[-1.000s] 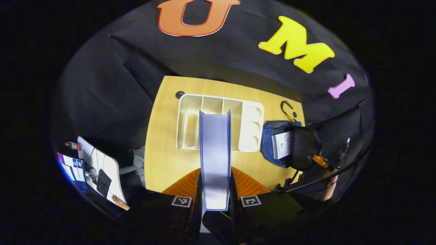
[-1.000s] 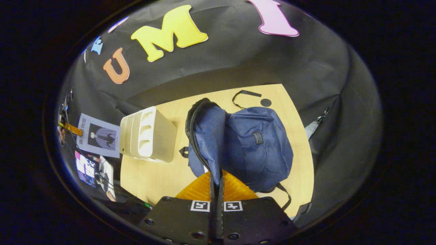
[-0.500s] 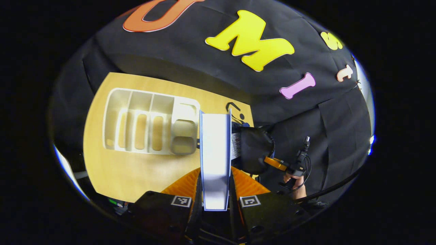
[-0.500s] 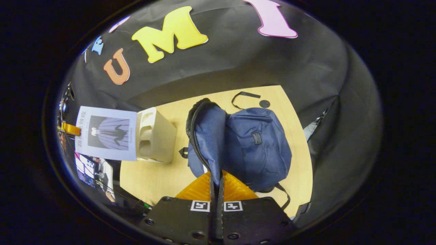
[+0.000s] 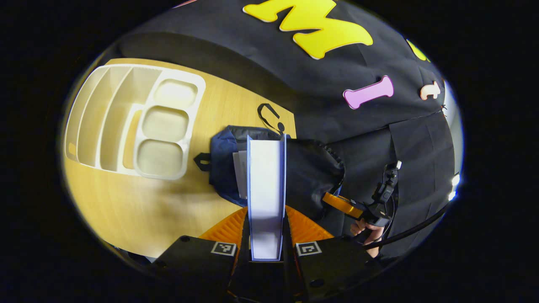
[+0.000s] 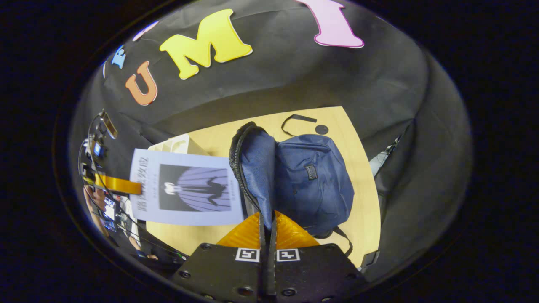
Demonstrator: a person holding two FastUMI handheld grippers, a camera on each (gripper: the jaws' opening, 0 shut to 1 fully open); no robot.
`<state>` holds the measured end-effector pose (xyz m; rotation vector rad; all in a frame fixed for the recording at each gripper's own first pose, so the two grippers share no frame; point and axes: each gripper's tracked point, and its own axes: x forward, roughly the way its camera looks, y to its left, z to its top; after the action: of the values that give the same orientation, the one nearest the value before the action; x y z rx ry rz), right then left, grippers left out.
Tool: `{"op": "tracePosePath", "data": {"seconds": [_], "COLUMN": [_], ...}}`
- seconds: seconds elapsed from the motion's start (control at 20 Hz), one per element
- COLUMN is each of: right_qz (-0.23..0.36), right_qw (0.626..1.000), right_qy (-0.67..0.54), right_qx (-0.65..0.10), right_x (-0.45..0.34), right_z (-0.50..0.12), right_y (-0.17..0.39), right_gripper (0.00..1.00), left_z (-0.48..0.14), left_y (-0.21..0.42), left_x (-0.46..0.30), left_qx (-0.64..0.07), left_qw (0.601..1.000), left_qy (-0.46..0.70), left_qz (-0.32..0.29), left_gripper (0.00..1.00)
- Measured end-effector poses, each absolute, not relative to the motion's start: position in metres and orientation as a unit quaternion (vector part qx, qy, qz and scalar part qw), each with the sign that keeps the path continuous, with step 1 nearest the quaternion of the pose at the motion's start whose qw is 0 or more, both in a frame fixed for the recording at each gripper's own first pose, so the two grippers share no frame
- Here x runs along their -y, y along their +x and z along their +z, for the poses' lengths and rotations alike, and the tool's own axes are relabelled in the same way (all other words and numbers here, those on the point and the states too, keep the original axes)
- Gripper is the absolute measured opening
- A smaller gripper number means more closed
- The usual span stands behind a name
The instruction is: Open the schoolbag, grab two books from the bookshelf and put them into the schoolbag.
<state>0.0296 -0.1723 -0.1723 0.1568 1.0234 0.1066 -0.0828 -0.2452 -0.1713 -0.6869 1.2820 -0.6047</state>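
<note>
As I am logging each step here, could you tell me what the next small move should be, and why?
Probably lower the book into the bag. The left tool grips the book directly over the bag's mouth, where another book already sits. The right tool pinches the bag's flap and holds it open, and the shelf is empty.

Over the last second the left gripper [image 5: 266, 227] has carried its book [image 5: 265, 185] away from above the bookshelf [image 5: 134, 122] and across to the open schoolbag [image 5: 223, 168], its far edge now over the bag's mouth.
</note>
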Motion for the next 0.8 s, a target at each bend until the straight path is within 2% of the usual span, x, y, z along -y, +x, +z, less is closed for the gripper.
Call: {"op": "tracePosePath", "data": {"seconds": [0.2,0.25,0.3,0.4,0.45,0.5,0.55,0.6,0.8], "right_qz": [0.048,0.049,0.049,0.049,0.049,0.048,0.048,0.048,0.049], "right_qw": [0.867,0.866,0.866,0.866,0.866,0.867,0.868,0.867,0.869], "right_qy": [0.078,0.078,0.079,0.079,0.080,0.077,0.075,0.075,0.070], "right_qx": [-0.490,-0.492,-0.492,-0.492,-0.491,-0.490,-0.489,-0.490,-0.488], "right_x": [0.179,0.180,0.181,0.181,0.182,0.183,0.185,0.185,0.184], "right_z": [-0.171,-0.172,-0.172,-0.170,-0.168,-0.166,-0.164,-0.163,-0.157], "right_y": [0.029,0.028,0.028,0.028,0.028,0.028,0.028,0.028,0.032], "right_gripper": [0.00,0.00,0.03,0.00,0.04,0.00,0.03,0.00,0.00], "left_z": [-0.221,-0.226,-0.229,-0.235,-0.239,-0.242,-0.246,-0.249,-0.259], "left_y": [-0.083,-0.080,-0.079,-0.072,-0.068,-0.063,-0.058,-0.054,-0.054], "left_x": [0.286,0.293,0.299,0.307,0.310,0.312,0.313,0.317,0.329], "left_qx": [-0.585,-0.584,-0.582,-0.574,-0.566,-0.556,-0.548,-0.543,-0.527], "left_qw": [0.700,0.698,0.696,0.694,0.697,0.702,0.703,0.703,0.704], "left_qy": [-0.314,-0.320,-0.326,-0.342,-0.347,-0.353,-0.360,-0.368,-0.384], "left_qz": [-0.262,-0.263,-0.265,-0.269,-0.272,-0.273,-0.274,-0.274,-0.282], "left_gripper": [0.37,0.43,0.37,0.37,0.37,0.44,0.37,0.37,0.37]}}
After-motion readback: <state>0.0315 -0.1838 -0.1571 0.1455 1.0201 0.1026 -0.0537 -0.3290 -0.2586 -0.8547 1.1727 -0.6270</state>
